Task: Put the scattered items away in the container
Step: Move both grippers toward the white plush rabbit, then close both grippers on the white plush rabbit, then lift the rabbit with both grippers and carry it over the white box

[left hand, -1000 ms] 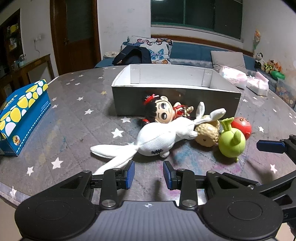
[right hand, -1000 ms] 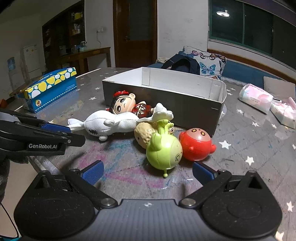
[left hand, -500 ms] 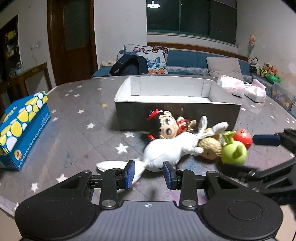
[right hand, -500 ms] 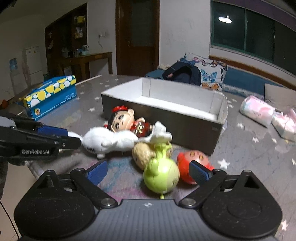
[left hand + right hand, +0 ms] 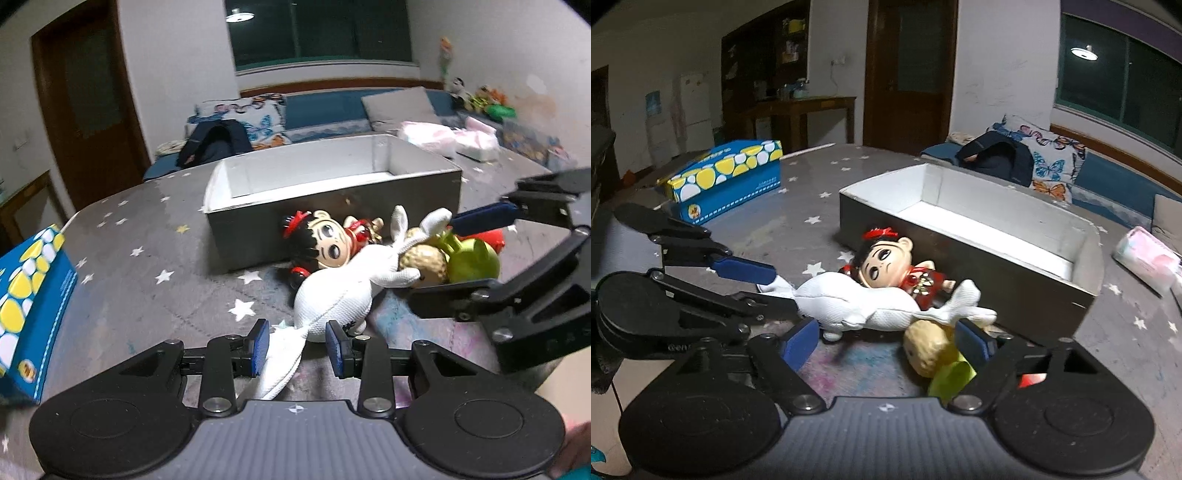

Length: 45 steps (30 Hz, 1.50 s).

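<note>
- White plush rabbit (image 5: 334, 301), soft and likely light, lies on the table (image 5: 155, 295); its limp ear sits between the spread left tongs (image 5: 297, 343), untouched.
- Right tongs (image 5: 886, 341), just closing, straddle the green toy (image 5: 951, 376) without pinching.
- Box (image 5: 332, 199) stands beyond both.

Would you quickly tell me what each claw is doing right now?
Left claw: open, astride the white plush rabbit's leg, not gripping.
Right claw: open, has just been closing around the green toy, no grip yet.

Open box (image 5: 332, 206) interior free; toy pile (image 5: 369, 266) against its near wall.
</note>
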Tool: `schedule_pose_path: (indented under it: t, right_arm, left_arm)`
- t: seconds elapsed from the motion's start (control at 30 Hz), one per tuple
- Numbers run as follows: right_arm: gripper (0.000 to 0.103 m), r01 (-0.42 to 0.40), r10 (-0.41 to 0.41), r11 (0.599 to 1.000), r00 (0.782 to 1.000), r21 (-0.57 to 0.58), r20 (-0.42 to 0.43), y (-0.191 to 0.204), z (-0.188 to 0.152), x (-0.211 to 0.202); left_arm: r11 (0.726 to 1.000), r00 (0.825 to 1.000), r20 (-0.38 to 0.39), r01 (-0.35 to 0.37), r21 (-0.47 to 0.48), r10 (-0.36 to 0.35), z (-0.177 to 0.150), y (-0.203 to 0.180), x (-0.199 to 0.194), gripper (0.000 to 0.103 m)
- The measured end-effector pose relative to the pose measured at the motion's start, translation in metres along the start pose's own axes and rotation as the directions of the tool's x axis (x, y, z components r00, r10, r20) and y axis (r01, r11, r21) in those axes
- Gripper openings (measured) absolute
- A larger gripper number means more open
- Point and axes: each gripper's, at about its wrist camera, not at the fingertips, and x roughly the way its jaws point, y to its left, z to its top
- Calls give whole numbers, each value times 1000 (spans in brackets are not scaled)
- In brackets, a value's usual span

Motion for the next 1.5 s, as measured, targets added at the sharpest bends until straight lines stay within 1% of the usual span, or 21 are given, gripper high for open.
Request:
schedule_pose_path:
  t: [0.03, 0.13, 0.17, 0.2, 0.23, 0.3, 0.33, 0.4, 0.43, 0.47, 0.5, 0.6, 0.7, 0.83, 1.0, 1.1, 1.17, 1.27, 1.37, 1.43, 1.5]
  right_arm:
    - [78, 1, -1, 1000, 1000, -5, -2, 1, 1, 2]
    - [71, -13, 13, 1000, 1000, -15, -8, 3, 3, 6]
    - [67, -21, 21, 1000, 1000, -16, -9, 4, 3, 7]
    - [62, -24, 24, 1000, 1000, -17, -11, 4, 4, 9]
    - [60, -30, 30, 999, 999, -17, -18, 5, 4, 12]
    - [48, -36, 36, 999, 999, -10, -27, 4, 5, 17]
    - [46, -39, 39, 999, 999, -7, -29, 4, 5, 18]
    - [35, -44, 44, 999, 999, -3, -31, 5, 6, 22]
    - [34, -47, 47, 999, 998, -3, -29, 5, 7, 22]
    - [29, -51, 50, 999, 998, -5, -26, 6, 8, 23]
    - [22, -54, 54, 999, 998, -8, -25, 7, 9, 23]
    - [13, -54, 53, 998, 998, -19, -27, 9, 10, 24]
    - [11, -51, 50, 999, 999, -16, -17, 10, 12, 21]
    - [10, -60, 61, 998, 998, -4, 33, 7, 22, 6]
    - [10, -86, 85, 996, 991, 10, 99, -4, 42, -13]
    - [10, -89, 87, 996, 987, 9, 137, -12, 56, -23]
    - [10, -77, 75, 997, 983, 3, 165, -19, 66, -29]
    - [10, -53, 51, 999, 980, 3, 193, -33, 80, -30]
    - [10, -15, 13, 1000, 980, 7, 201, -49, 95, -23]
    - [10, 14, -17, 1000, 980, 16, 197, -62, 104, -15]
    - [10, 27, -35, 999, 983, 45, 179, -79, 112, -2]
  left_arm:
    - [1000, 1000, -5, 6, 8, -6, 0, 0, 2, 36]
    - [999, 1000, -21, 22, 27, -21, -3, 1, 8, 27]
    - [999, 999, -23, 25, 26, -24, -3, 2, 9, 19]
    - [999, 999, -26, 28, 20, -28, -4, 3, 10, 16]
    - [999, 999, -27, 31, 12, -31, -4, 4, 11, 16]
    - [999, 999, -25, 34, -4, -34, -3, 8, 12, 11]
    - [999, 999, -24, 37, -10, -38, -4, 9, 12, 10]
    - [999, 999, -21, 46, -20, -46, -4, 11, 11, 9]
    - [998, 999, -20, 49, -24, -50, -4, 12, 11, 9]
    - [998, 998, -18, 53, -30, -53, -4, 13, 11, 8]
    - [998, 998, -16, 56, -35, -57, -4, 14, 10, 8]
    - [996, 998, -7, 62, -57, -62, -4, 17, 8, 7]
    - [995, 998, 8, 65, -77, -65, -2, 20, 2, 7]
    - [994, 997, 46, 64, -83, -61, 6, 23, -11, 7]
    - [994, 992, 110, 68, -91, -58, 27, 28, -25, 7]
    - [993, 987, 146, 78, -87, -65, 43, 33, -30, 7]
    - [994, 983, 170, 78, -75, -65, 57, 34, -31, 7]
    - [996, 977, 204, 72, -57, -59, 82, 34, -24, 7]
    - [997, 974, 219, 73, -32, -64, 110, 33, -8, 7]
    - [997, 974, 217, 74, -9, -70, 127, 31, 7, 7]
    - [997, 978, 196, 72, 13, -73, 144, 29, 28, 7]
